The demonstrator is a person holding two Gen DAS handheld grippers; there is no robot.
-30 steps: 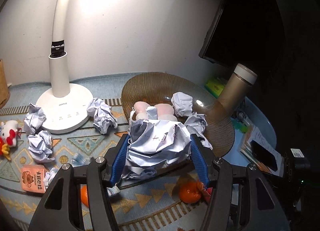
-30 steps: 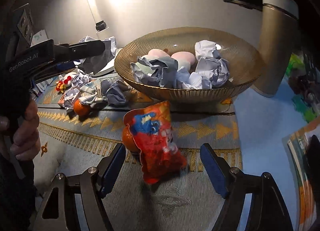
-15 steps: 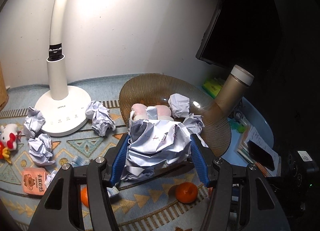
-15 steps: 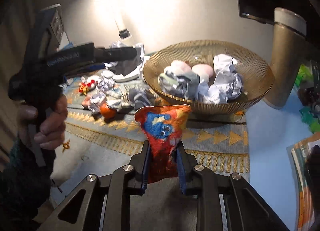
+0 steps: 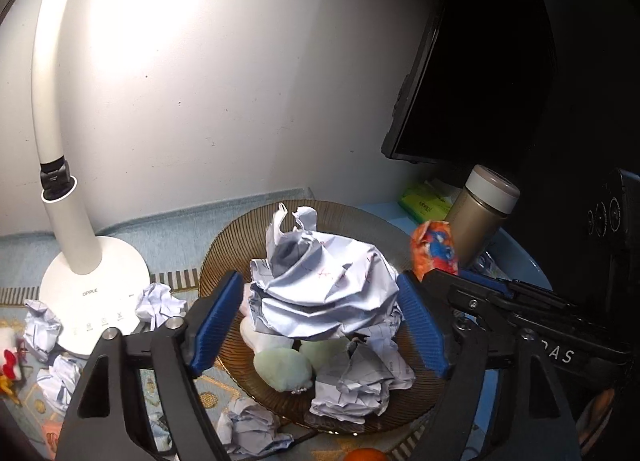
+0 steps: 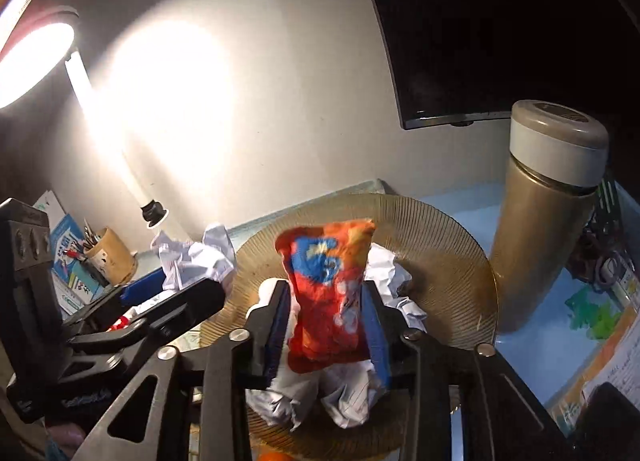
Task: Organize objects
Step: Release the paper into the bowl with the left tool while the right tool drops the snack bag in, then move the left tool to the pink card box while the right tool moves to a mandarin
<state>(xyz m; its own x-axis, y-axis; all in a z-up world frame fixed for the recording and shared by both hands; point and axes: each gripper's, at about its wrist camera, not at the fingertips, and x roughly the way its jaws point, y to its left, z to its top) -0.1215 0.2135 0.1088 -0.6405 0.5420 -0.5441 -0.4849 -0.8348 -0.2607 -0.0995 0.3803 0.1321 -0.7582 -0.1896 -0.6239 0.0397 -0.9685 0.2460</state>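
- The left gripper (image 5: 320,321), clamped on the big paper ball (image 5: 324,285) before, now has its jaws opening; the ball sits over the bowl (image 5: 224,257).
- The right gripper (image 6: 326,335) has picked the red snack packet (image 6: 326,293) off the mat and lifted it over the bowl; its jaws are opening slightly.

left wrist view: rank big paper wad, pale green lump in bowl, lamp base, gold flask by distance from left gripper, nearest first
1. Big paper wad, between the opening jaws of the left gripper.
2. Pale green lump, just below, in the bowl.
3. Lamp base at left and gold flask at right: too close to call.
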